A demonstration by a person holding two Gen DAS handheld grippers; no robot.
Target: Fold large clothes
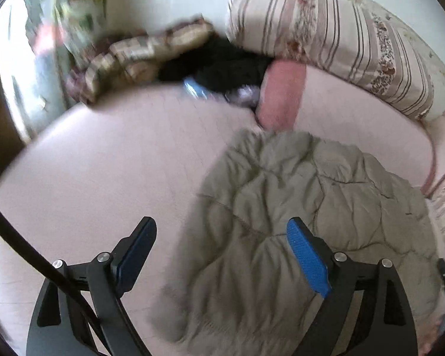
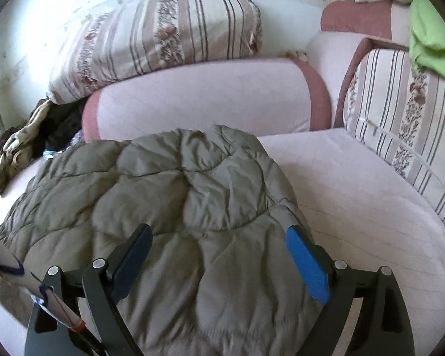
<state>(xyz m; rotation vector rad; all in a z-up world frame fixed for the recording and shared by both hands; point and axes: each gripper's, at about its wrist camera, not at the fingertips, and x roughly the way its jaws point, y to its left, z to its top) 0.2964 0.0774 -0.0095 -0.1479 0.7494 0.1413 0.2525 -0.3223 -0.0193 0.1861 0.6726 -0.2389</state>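
A large olive-grey quilted jacket (image 1: 296,213) lies bunched on the pale pink sofa seat (image 1: 109,163); it also fills the middle of the right wrist view (image 2: 178,201). My left gripper (image 1: 222,246) is open and empty, hovering over the jacket's left edge, its right finger above the fabric and its left finger above bare seat. My right gripper (image 2: 219,252) is open and empty, both fingers spread above the jacket's near part. The left view is motion-blurred.
A pink bolster (image 2: 207,98) and striped floral cushions (image 2: 157,38) line the sofa back. A dark garment pile (image 1: 222,65) and a patterned cloth (image 1: 133,56) lie at the seat's far left end. A green cloth (image 2: 430,38) hangs on the right armrest.
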